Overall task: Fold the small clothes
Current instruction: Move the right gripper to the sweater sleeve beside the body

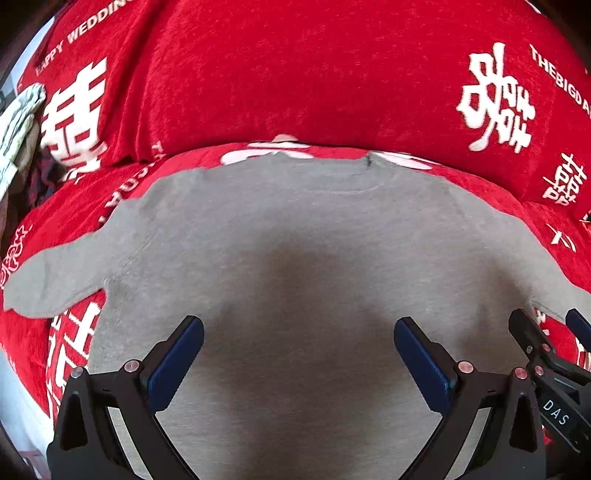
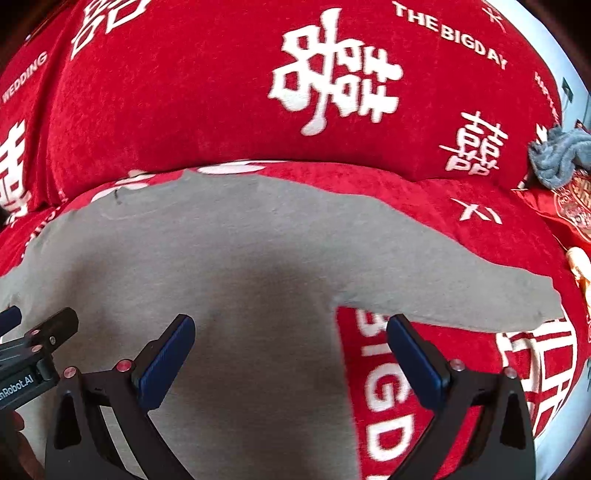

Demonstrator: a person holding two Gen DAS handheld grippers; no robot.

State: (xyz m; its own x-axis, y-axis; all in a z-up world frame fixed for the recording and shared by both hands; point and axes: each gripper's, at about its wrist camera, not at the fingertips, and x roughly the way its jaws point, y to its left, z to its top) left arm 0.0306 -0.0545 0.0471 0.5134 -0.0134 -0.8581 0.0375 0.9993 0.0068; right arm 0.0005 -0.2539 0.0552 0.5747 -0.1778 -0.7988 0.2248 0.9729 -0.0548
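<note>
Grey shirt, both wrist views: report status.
Left hand-held gripper open, right hand-held gripper open, both empty. Grey shirt flat, unfolded, sleeves out on red blanket. Nothing in the way.

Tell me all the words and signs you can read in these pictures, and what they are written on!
"THE BIGDAY": red cover, white print at top right.
"HAPPY WEDDING", first letter blurred: the cover's upper left in the left wrist view.
"BIGD": the cover's seat; cut off.
White double-happiness signs: all over the cover.
"DAS": right gripper's body.
"nRobot.AI", start cut off: left gripper's body.
Gray shirt: no text.
</note>
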